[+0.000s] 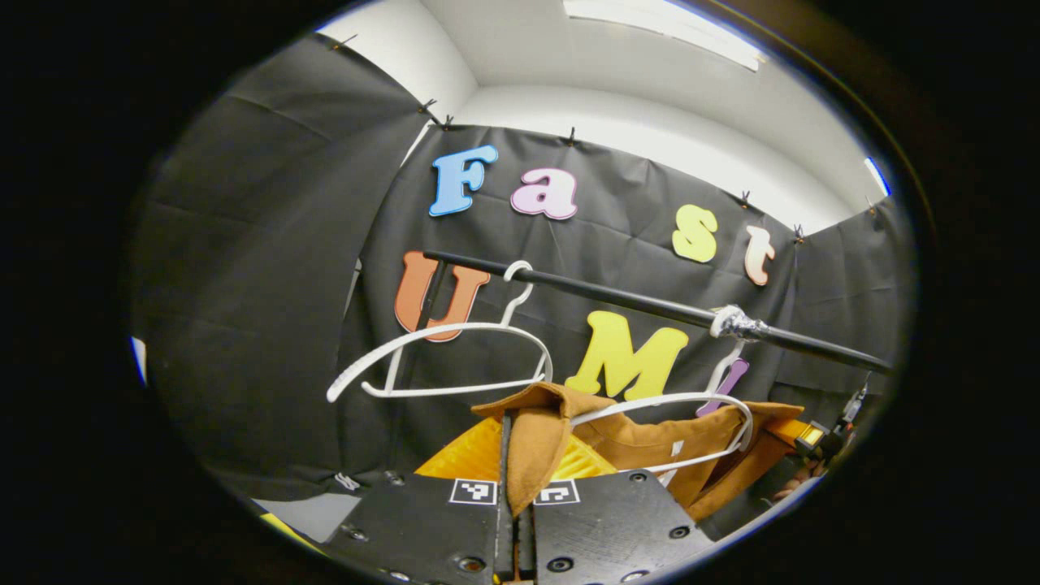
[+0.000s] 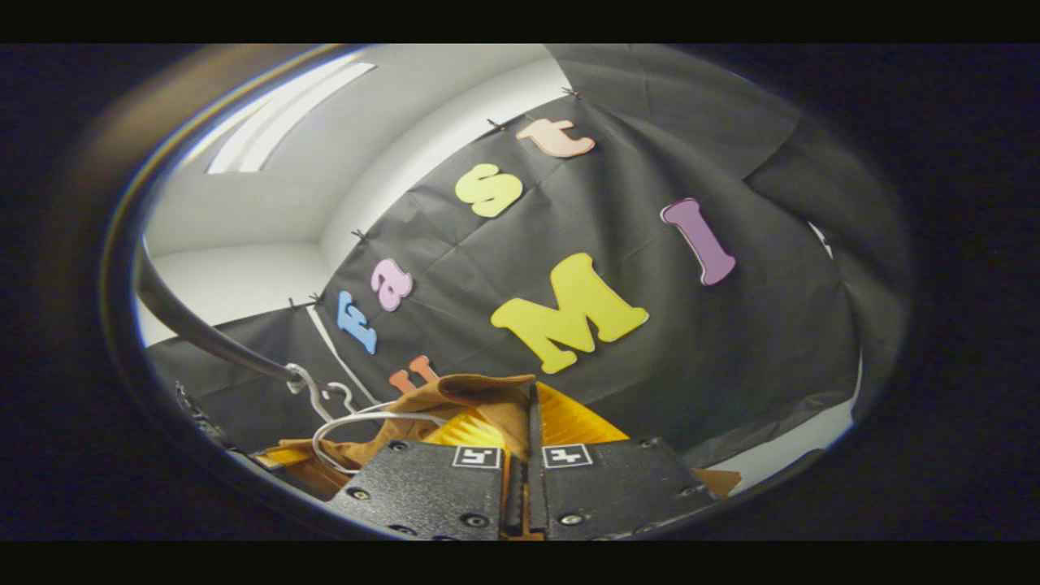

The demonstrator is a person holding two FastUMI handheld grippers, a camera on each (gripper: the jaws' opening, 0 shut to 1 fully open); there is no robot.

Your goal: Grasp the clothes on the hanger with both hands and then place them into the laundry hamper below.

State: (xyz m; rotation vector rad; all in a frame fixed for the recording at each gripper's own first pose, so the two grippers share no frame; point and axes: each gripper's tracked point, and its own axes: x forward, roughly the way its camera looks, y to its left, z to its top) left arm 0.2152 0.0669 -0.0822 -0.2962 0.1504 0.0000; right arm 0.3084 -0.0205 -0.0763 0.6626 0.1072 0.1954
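Observation:
A brown garment hangs on a white hanger from the black rail. In the left gripper view my left gripper is shut on a fold of its shoulder, brown cloth pinched between the yellow pads. The right gripper shows at the garment's far end. In the right gripper view my right gripper is shut on the brown garment, which bunches over its yellow pads. The white hanger and the rail lie to its left.
An empty white hanger hangs on the rail to the left of the clothed one. A taped joint wraps the rail above the garment. Black cloth walls close in behind and on both sides.

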